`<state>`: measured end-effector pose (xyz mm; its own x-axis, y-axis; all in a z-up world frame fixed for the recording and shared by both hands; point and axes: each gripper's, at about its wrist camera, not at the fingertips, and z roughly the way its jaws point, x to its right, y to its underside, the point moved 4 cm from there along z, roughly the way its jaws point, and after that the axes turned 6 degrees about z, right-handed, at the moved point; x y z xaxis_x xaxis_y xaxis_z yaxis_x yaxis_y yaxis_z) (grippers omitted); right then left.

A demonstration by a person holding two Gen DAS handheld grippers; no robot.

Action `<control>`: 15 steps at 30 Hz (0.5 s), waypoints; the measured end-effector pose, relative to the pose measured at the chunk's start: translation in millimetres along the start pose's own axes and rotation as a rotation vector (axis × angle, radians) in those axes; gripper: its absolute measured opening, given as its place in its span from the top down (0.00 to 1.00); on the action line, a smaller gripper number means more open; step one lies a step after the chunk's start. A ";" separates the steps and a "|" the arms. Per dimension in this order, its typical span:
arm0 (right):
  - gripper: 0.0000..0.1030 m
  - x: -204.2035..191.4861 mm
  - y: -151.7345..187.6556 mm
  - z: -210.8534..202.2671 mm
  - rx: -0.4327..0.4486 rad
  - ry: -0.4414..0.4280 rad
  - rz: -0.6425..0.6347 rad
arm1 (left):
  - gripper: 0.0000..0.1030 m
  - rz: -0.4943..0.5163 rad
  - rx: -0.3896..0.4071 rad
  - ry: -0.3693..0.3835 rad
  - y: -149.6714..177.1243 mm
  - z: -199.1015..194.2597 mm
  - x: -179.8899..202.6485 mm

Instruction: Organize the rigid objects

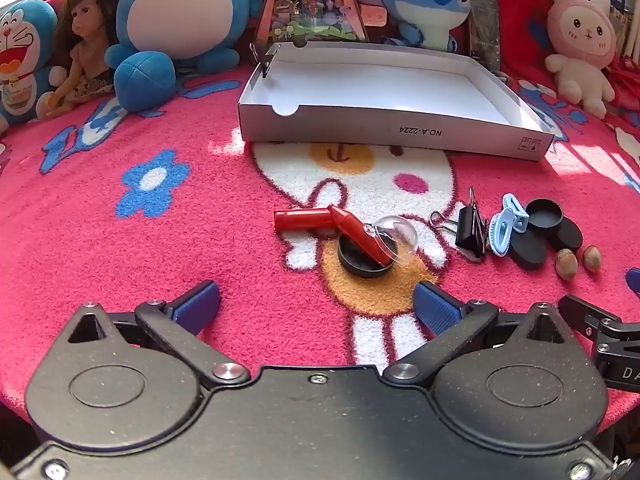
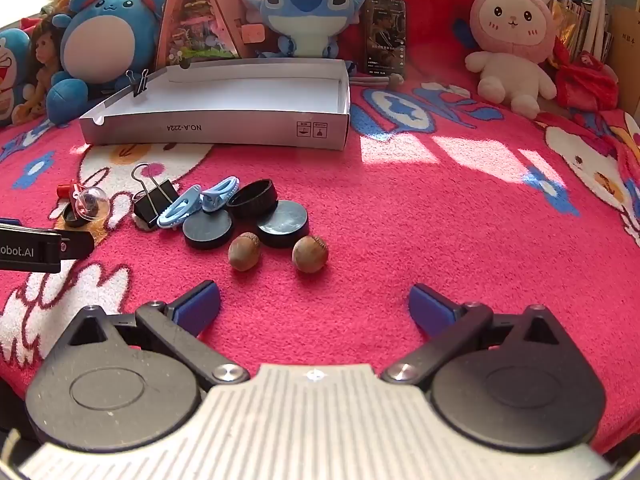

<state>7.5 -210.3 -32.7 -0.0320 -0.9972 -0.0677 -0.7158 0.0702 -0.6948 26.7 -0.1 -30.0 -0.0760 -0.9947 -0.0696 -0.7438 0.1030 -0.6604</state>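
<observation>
Left tongs point(image 1: 316, 304) released, blue pads spread wide, nothing between them, hovering tilted down over the pink blanket point(image 1: 120, 260). Right tongs point(image 2: 314, 306) likewise released and bare, pads well apart, angled down at the same blanket.

Just ahead of the left tongs: a red tube point(image 1: 302, 219) lying flat, a second red piece point(image 1: 356, 234) leaning across a black round lid point(image 1: 362, 264), a clear dome point(image 1: 396, 236) touching that lid. Further right, a black binder clip point(image 1: 470, 228), then two light blue clips point(image 1: 506, 224) side by side, touching the binder clip and each other.

Ahead of the right tongs: two brown nuts point(image 2: 245, 257) point(image 2: 310, 254), near each other but apart, closest to the pads. Behind them two flat black discs point(image 2: 208, 232) point(image 2: 283, 223) and an upturned black cap point(image 2: 253, 198), bunched together beside the blue clips.

Beyond the clutter, a shallow white cardboard box point(image 2: 224, 130), open top, inside bare white, a small black clip point(image 2: 138, 82) pinched onto its left rim.

Along the back: a row of plush toys, among them a blue round one point(image 1: 180, 12), a blue big-eared one point(image 2: 306, 8), a pink rabbit point(image 2: 508, 40), plus a doll point(image 1: 86, 48) at the left.
</observation>
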 end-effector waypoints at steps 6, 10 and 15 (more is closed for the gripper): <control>0.00 -0.2 0.1 0.0 -0.004 0.003 -0.003 | 0.00 0.000 -0.004 0.001 0.2 0.0 -0.2; 0.00 -0.3 0.1 0.0 -0.004 0.004 -0.003 | 0.00 0.001 -0.005 0.000 0.2 0.1 -0.2; 0.00 -0.3 0.3 -0.3 -0.003 0.004 -0.003 | 0.00 0.002 -0.006 -0.001 0.2 0.2 -0.1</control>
<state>7.0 -210.0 -32.6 -0.0327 -0.9975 -0.0626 -0.7182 0.0670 -0.6926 26.7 0.1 -30.3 -0.0767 -0.9945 -0.0712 -0.7479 0.1046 -0.6555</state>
